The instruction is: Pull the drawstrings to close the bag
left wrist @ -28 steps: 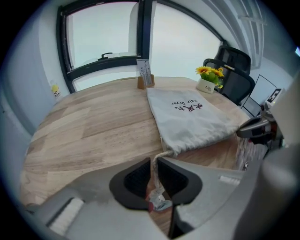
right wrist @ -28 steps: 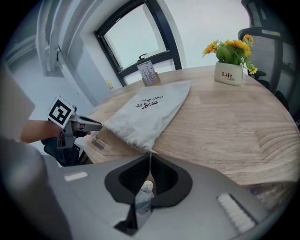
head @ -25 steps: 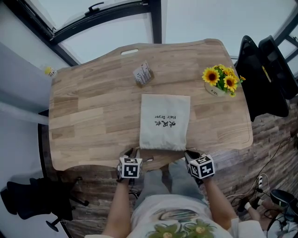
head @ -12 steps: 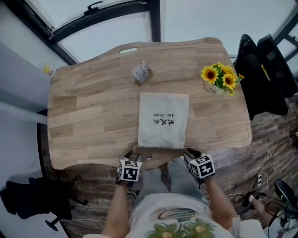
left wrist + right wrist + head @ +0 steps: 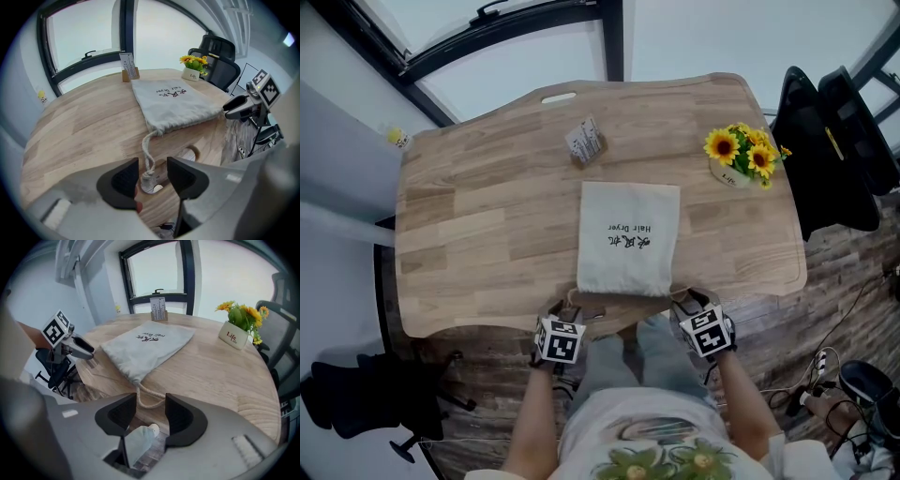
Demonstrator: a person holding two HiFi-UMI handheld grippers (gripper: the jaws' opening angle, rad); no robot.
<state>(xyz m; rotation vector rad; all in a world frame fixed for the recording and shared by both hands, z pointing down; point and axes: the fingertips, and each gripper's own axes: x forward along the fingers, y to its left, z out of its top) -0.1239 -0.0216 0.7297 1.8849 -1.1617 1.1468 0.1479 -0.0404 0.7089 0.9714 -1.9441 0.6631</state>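
**Both hand-held grippers released at the near edge**

The bag [image 5: 628, 239] lies flat mid-tabletop [image 5: 487, 216], its gathered mouth at the near edge. Both forearms reach steeply down, flanking that mouth. The left hand-held gripper [image 5: 152, 176] has just been opening, and the knotted drawstring [image 5: 148, 150] lies loose between its jaws. The right hand-held gripper [image 5: 151, 414] has just been opening too, with a loop [image 5: 151, 401] slack at its jaw tips.
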